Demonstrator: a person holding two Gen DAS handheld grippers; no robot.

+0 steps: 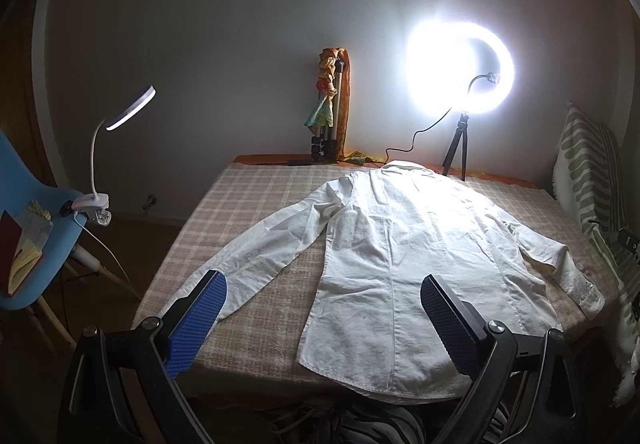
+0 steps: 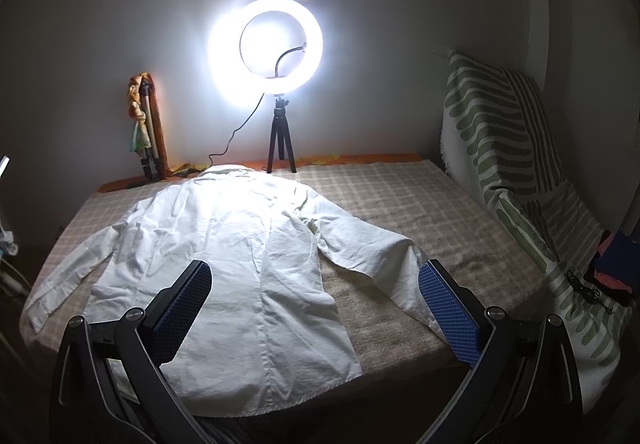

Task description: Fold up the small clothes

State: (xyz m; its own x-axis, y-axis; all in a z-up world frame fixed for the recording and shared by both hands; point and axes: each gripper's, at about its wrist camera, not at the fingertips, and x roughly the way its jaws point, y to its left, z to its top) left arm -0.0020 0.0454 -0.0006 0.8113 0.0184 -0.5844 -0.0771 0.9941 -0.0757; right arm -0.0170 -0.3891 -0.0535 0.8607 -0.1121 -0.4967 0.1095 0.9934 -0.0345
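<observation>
White long-sleeved shirt lies flat, back up, sleeves spread.

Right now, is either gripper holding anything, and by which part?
Nothing is held. The left gripper and right gripper are both open above the white shirt, spread flat.

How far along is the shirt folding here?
Barely begun. Done: the white shirt lies spread flat, back up, on the checked table, both sleeves out. In hand: nothing; the left hand-held gripper and right hand-held gripper hover open above it. Left: every fold, sleeves and body.
</observation>
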